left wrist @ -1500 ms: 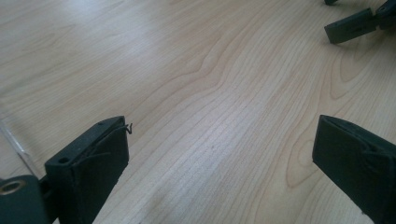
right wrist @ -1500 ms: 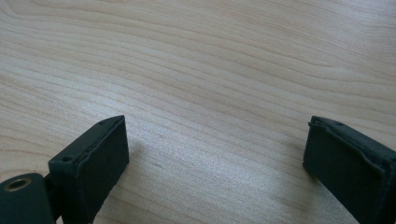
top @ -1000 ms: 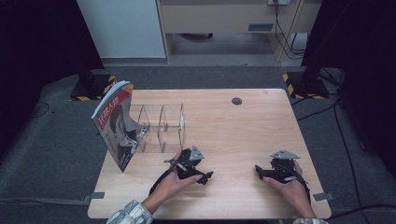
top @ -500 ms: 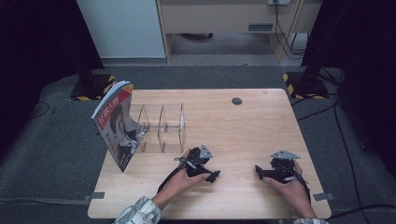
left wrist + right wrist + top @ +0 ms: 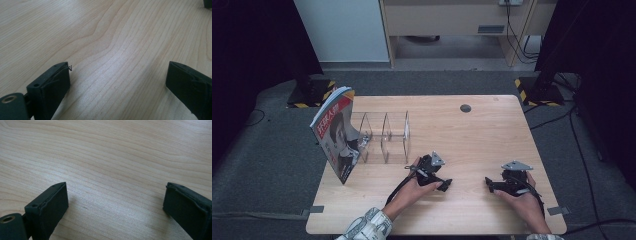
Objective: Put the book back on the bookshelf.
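Magazine with a red cover (image 5: 335, 132) leans at nine o'clock against a clear acrylic divider rack (image 5: 384, 136) on the pale wooden bench (image 5: 492, 125); left gripper (image 5: 443, 183) and right gripper (image 5: 488, 184) rest near six o'clock, fingers wide, empty.

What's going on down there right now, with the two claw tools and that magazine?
Left gripper open, empty, low over table. Right gripper open, empty, near front edge. Magazine upright at the clear rack's left end, untouched. Bare wood between.

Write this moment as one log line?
left gripper: open, empty | right gripper: open, empty | red-covered magazine: leaning on clear plastic rack
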Demonstrator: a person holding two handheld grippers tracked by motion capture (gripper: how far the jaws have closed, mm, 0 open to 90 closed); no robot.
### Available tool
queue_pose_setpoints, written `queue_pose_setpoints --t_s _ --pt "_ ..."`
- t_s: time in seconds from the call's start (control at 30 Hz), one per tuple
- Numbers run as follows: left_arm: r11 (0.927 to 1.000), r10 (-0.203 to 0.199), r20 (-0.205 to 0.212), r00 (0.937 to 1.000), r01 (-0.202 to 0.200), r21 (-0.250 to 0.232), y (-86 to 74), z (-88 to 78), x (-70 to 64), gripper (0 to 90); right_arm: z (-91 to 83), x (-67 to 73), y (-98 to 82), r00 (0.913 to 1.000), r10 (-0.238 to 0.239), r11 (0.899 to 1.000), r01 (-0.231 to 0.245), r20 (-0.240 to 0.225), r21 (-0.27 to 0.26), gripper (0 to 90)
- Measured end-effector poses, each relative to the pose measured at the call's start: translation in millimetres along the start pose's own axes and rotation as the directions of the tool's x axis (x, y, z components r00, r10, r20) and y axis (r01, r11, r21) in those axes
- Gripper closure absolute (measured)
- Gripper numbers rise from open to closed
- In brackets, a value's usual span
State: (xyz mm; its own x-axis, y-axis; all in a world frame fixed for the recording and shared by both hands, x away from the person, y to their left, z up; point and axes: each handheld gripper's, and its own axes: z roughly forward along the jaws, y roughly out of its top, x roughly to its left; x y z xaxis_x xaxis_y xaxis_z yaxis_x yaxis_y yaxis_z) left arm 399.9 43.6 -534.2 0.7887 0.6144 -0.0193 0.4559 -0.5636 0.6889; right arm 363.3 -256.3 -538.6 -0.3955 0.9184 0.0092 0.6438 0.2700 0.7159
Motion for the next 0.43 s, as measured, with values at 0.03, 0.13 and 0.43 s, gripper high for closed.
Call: queue_pose_setpoints --t_s 0.03,0.13,0.43 --pt "1.0000 0.002 -0.001 1.0000 -0.002 -0.003 -0.4 0.4 -0.4 4.4 0.0 0.0 0.0 1.0000 0.000 1.000 0.000 0.000 0.000 6.3" --pt "0.9997 0.017 -0.008 0.9998 -0.018 -0.020 -2.3 1.8 -0.5 3.0 0.0 0.0 0.0 1.0000 0.000 1.000 0.000 0.000 0.000 6.3" --pt "0.9998 0.004 -0.019 0.9998 -0.005 -0.017 -3.3 0.9 -1.1 1.9 -0.4 0.5 -0.3 1.0000 0.001 1.000 -0.001 -0.001 0.003 6.2"
